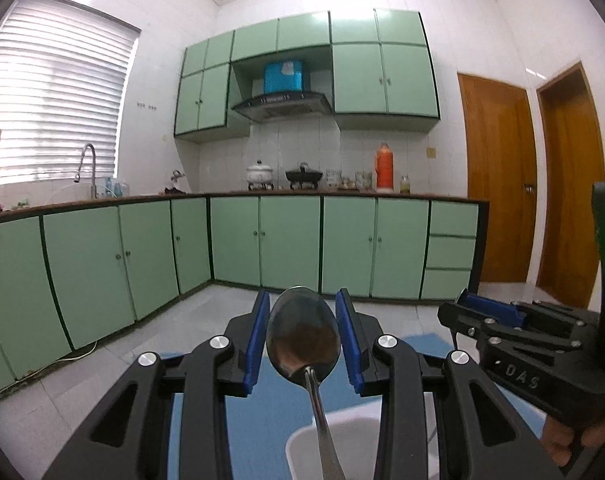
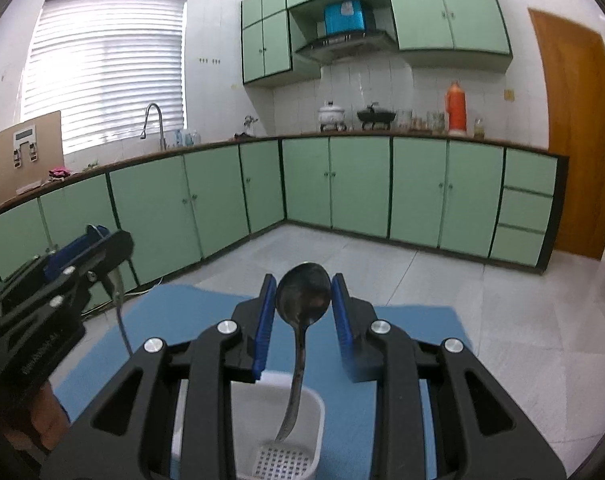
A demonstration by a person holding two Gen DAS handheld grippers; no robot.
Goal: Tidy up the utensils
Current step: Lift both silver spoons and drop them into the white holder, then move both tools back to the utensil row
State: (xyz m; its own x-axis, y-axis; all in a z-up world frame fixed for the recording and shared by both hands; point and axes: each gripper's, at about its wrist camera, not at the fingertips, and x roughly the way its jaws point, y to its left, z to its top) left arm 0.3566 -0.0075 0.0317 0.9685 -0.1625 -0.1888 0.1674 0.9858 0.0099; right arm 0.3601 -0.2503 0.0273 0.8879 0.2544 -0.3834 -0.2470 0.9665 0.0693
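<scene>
In the left wrist view my left gripper (image 1: 303, 298) is shut on the bowl of a shiny metal spoon (image 1: 302, 336), whose handle slants down over a white holder (image 1: 298, 438). The right wrist view shows my right gripper (image 2: 302, 280) shut on the bowl of a darker spoon (image 2: 302, 300). Its handle end hangs over the opening of the white perforated holder (image 2: 318, 406), which stands on a blue mat (image 2: 182, 312). Each gripper also shows in the other's view: the right gripper (image 1: 474, 300) at the right, the left gripper (image 2: 102, 238) at the left with its spoon handle (image 2: 118, 312) dangling.
Beyond the blue mat (image 1: 270, 400) lies a grey tiled floor (image 2: 502, 320), bounded by green base cabinets (image 2: 362, 188). The counter carries a white pot (image 2: 331, 114), an orange thermos (image 2: 457, 108) and a sink tap (image 2: 154, 120). A wooden door (image 2: 574, 132) stands on the right.
</scene>
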